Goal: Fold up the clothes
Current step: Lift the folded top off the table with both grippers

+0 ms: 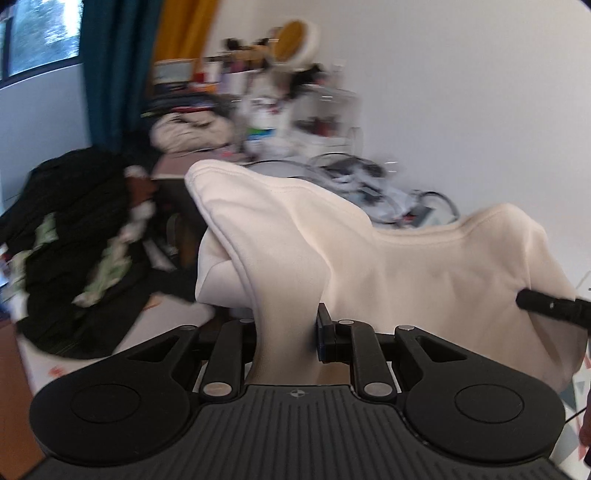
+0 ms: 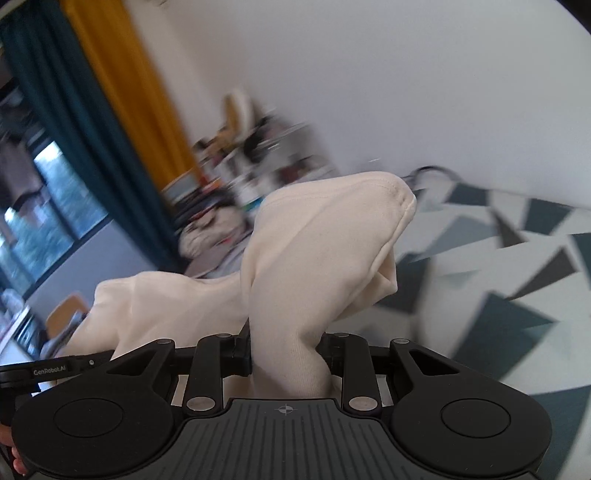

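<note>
Now I have the cream knit garment [image 1: 369,258] lifted mid-frame, left gripper [image 1: 286,332] and right gripper [image 2: 288,354] fingers clamped on bunched cloth; next, spread it flat for folding.

left hand-held gripper [image 1: 286,332] + right hand-held gripper [image 2: 286,350]: both angled down, jaws clamped on cloth.

A teal curtain [image 1: 107,74] hangs beside a mustard curtain [image 1: 184,26] at the window [image 1: 40,33]. A blurred, cluttered shelf [image 1: 266,92] stands against the white wall [image 1: 461,92].
</note>
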